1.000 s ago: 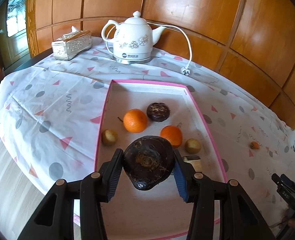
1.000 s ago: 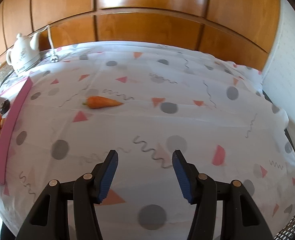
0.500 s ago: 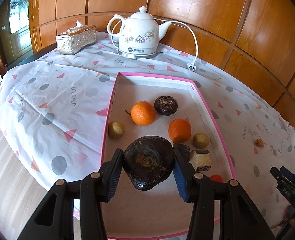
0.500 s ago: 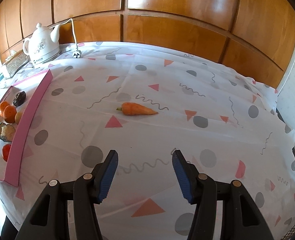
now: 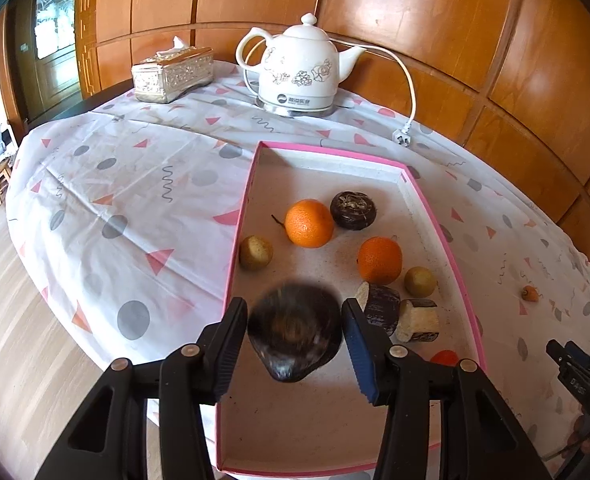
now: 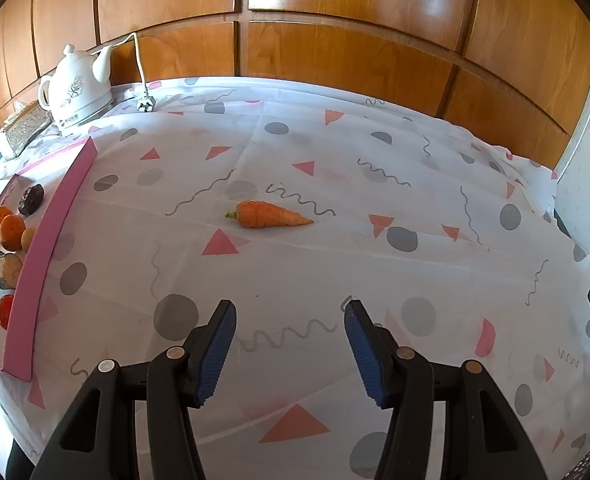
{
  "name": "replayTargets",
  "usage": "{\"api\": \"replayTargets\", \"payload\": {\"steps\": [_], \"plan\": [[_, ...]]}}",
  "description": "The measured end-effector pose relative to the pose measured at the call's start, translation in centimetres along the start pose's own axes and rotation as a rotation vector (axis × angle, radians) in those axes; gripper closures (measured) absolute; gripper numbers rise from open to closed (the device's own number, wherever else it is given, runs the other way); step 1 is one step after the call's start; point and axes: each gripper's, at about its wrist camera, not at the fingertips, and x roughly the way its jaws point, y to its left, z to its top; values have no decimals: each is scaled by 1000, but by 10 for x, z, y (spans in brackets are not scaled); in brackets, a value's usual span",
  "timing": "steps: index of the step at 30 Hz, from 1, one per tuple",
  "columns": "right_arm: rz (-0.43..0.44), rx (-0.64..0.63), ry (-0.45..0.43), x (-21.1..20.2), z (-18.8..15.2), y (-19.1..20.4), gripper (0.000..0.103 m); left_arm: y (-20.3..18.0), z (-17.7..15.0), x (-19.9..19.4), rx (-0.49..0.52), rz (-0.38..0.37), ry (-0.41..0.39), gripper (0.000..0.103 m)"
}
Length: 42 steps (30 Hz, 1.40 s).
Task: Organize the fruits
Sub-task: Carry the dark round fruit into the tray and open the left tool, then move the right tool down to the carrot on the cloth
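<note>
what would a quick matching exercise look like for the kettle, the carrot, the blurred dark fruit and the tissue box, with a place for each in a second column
Things:
1. kettle
2. carrot
3. dark fruit
4. tissue box

Places:
A. alone on the patterned cloth, outside the pink tray
B. between the left gripper pads, above the tray
C. far edge, at the wall, cord trailing beside it
D. far corner, left of the kettle in the left wrist view

Pairs: 1-C, 2-A, 3-B, 4-D
</note>
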Motion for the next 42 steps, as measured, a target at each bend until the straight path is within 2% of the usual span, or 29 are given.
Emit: {"api": "replayTargets", "payload": {"steps": [2,6,19,31,42], "plan": [[1,-3,-1,1,2,0,46,1,1,-3,-8,1,-14,47],[10,8,1,6,9,-1,46,1,1,-9,-9,8,-32,47],[83,169,82,52,48,-14,46,10,-1,-15,-39,28,-49,39],[147,277,126,68,51,-23,46,15,-4,-17,-57,28,-63,29],[191,421,133,70,50,-50,46,18,-5,-10,-74,27,-35,29]]}}
